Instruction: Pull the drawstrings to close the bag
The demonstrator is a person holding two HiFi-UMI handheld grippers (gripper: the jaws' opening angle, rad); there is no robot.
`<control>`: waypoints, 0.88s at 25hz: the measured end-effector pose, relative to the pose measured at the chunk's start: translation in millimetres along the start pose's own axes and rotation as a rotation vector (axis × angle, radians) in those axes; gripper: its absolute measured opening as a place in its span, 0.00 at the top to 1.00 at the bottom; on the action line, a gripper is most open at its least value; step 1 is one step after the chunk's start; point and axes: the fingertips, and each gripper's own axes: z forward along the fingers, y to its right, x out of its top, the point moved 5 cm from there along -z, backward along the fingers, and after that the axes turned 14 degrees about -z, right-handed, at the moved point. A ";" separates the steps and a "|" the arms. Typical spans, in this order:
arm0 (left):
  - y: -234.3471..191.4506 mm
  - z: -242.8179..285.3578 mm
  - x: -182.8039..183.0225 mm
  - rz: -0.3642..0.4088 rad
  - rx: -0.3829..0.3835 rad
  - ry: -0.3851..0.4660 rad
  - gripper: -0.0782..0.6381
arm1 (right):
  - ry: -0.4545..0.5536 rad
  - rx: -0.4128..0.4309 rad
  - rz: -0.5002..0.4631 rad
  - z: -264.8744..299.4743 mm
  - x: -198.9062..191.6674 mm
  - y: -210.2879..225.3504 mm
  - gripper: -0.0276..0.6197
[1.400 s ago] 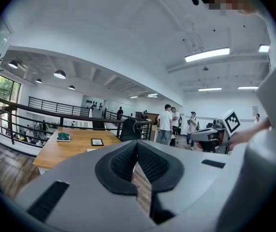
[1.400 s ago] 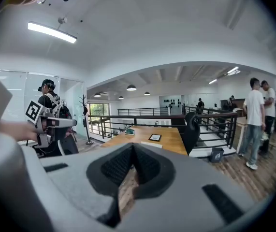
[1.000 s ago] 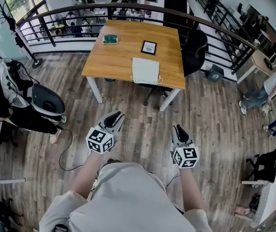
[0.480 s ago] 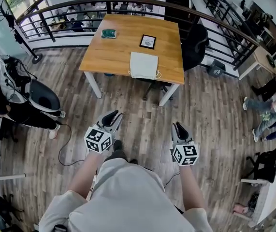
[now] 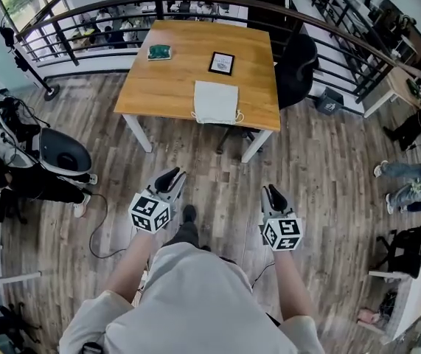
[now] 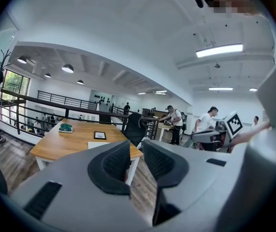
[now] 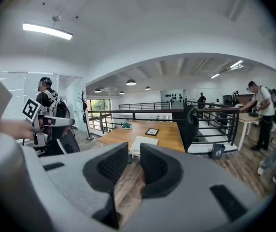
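**A:** How many grippers are there, and how do they stand?

**B:** Two. The left gripper (image 5: 171,175) and the right gripper (image 5: 272,193) are held side by side over the wooden floor (image 5: 328,161). Each has a marker cube (image 5: 151,213) at its back end. Both pairs of jaws stand a little apart, with a narrow gap and nothing in it. The right one's jaws have just been opening.

**A:** And the bag?

**B:** There is one white bag (image 5: 216,100). It lies flat on the single wooden table (image 5: 169,80), well ahead of both grippers and roughly between the lines they point along. Neither gripper touches it.

**A:** Can you see the drawstrings?

**B:** Two drawstring loops (image 5: 239,116) show, one at each corner of the bag on the side nearest the grippers.

**A:** Is anything else on the table?

**B:** Two things, both beyond the bag. One is a black-framed picture (image 5: 222,63) just past it. The other is a green thing (image 5: 158,51), farther off and to the left; I can't tell what it is.

**A:** What is around the table?

**B:** One black chair (image 5: 297,68) stands at its right side, ahead and to the right of the right gripper. One curved railing (image 5: 70,17) runs behind the table.
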 end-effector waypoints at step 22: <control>-132.4 157.4 84.2 0.021 -0.116 -0.082 0.78 | -0.092 -0.106 0.013 176.7 41.6 43.1 0.86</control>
